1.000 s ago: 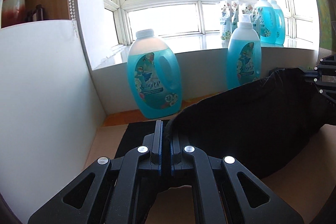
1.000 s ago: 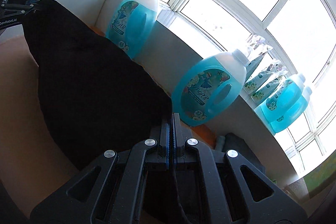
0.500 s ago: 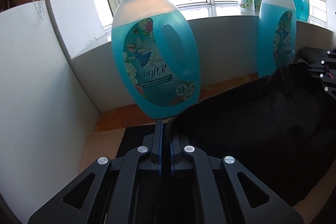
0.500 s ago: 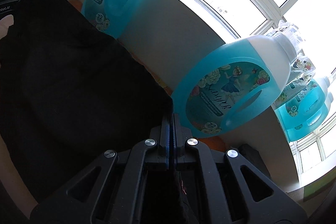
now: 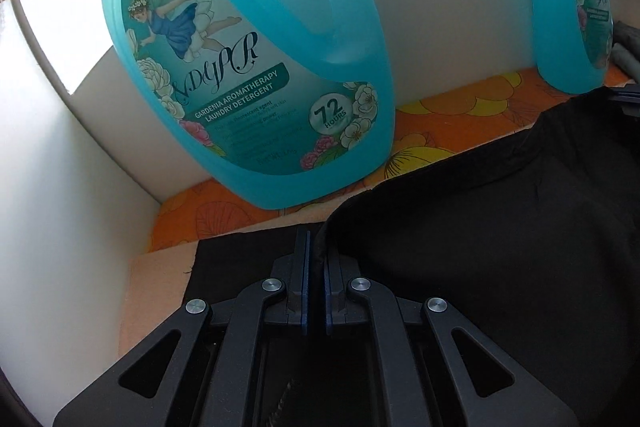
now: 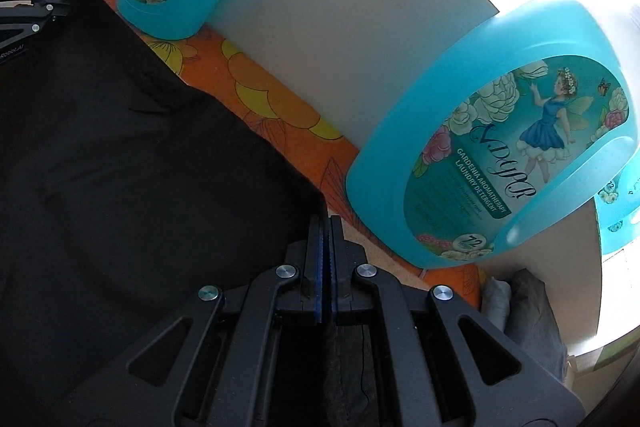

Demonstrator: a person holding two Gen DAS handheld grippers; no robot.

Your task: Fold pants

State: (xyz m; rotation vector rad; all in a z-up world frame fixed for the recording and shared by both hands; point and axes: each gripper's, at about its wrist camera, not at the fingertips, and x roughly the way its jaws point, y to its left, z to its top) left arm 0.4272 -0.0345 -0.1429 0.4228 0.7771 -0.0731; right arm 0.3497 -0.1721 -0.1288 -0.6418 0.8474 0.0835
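The black pants (image 5: 480, 247) lie spread low over the table, also seen in the right wrist view (image 6: 120, 167). My left gripper (image 5: 316, 251) is shut on the left corner of the pants' edge, close to the table. My right gripper (image 6: 326, 231) is shut on the right corner of the same edge. The left gripper also shows at the upper left of the right wrist view (image 6: 44, 3). A lower layer of black cloth (image 5: 240, 259) lies flat under my left gripper.
A blue detergent bottle (image 5: 248, 67) stands just beyond my left gripper, a second one (image 5: 576, 7) to its right. Both stand on an orange flowered mat (image 5: 460, 119) against a white wall (image 5: 440, 7). In the right wrist view a bottle (image 6: 500, 155) is close ahead, grey cloth (image 6: 528, 311) lower right.
Both grippers have carried the pants' edge forward and down toward the bottles and the back wall. The bottles now loom much larger. The cloth has dropped close to the table.
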